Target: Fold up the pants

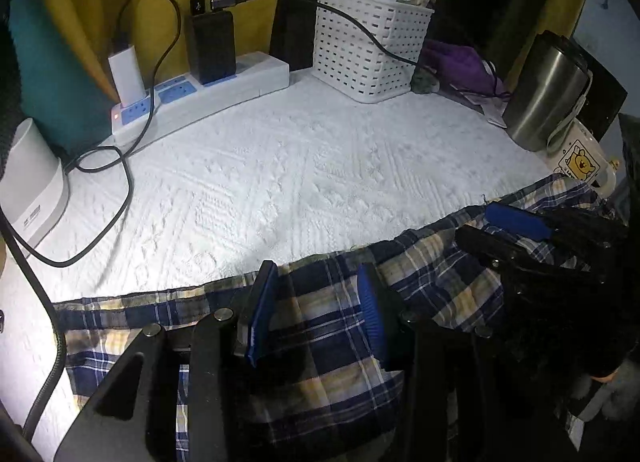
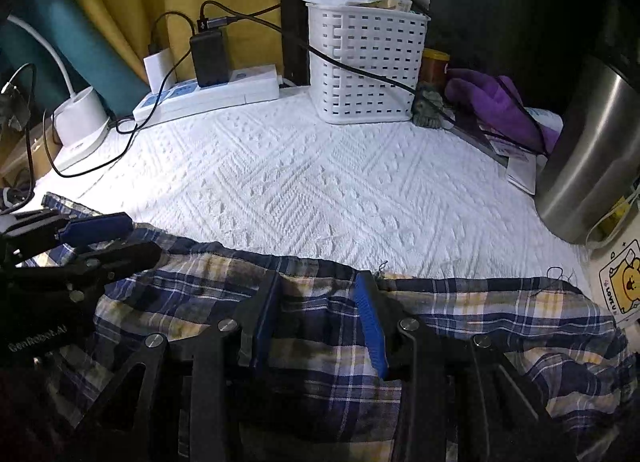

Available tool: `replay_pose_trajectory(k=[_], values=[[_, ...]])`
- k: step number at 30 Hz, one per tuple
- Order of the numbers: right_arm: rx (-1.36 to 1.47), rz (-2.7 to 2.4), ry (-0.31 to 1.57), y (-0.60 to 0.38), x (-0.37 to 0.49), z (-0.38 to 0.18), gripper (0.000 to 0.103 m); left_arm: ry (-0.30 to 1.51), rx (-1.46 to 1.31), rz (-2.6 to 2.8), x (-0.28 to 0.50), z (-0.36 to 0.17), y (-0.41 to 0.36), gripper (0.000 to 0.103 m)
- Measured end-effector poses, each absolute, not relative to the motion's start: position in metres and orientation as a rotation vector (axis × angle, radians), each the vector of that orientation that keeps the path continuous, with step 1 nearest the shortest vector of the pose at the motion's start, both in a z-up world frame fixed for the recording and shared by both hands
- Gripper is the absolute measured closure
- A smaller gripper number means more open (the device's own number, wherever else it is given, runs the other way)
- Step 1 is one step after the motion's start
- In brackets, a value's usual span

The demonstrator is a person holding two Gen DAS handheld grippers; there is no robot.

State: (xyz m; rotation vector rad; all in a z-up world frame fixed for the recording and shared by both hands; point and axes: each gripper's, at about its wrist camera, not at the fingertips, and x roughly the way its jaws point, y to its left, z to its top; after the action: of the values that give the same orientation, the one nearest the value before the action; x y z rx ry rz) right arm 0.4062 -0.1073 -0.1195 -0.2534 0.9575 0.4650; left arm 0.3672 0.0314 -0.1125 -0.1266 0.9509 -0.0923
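Blue, white and yellow plaid pants (image 1: 328, 326) lie along the near edge of a white textured cloth (image 1: 280, 166); they also show in the right wrist view (image 2: 480, 314). My left gripper (image 1: 316, 298) is open, its blue-padded fingers standing over the pants near their far hem. My right gripper (image 2: 320, 306) is open too, over the pants to the right of the left one. The right gripper shows at the right of the left wrist view (image 1: 504, 226), and the left gripper at the left of the right wrist view (image 2: 104, 238).
A white power strip (image 1: 208, 98) with chargers and black cables stands at the back left. A white lamp base (image 2: 80, 118) sits far left. A white basket (image 2: 364, 66), purple cloth (image 2: 496, 106), steel flask (image 2: 588, 158) and bear mug (image 1: 580, 162) are at the back and right.
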Motion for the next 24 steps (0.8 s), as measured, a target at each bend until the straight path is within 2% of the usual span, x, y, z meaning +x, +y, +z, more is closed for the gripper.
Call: replay_pose_trajectory(k=[5, 11, 24], values=[[-0.235, 0.533, 0.936, -0.100, 0.397, -0.111, 0.062, 0.958, -0.106, -0.061, 0.359, -0.112, 0.038, 0.062], [-0.281, 0.547, 0.964, -0.085, 0.397, -0.127, 0.062, 0.951, -0.091, 0.012, 0.344, -0.115, 0.065, 0.062], [-0.271, 0.499, 0.980, -0.109, 0.362, -0.117, 0.062, 0.935, -0.133, 0.199, 0.310, -0.112, 0.131, 0.062]])
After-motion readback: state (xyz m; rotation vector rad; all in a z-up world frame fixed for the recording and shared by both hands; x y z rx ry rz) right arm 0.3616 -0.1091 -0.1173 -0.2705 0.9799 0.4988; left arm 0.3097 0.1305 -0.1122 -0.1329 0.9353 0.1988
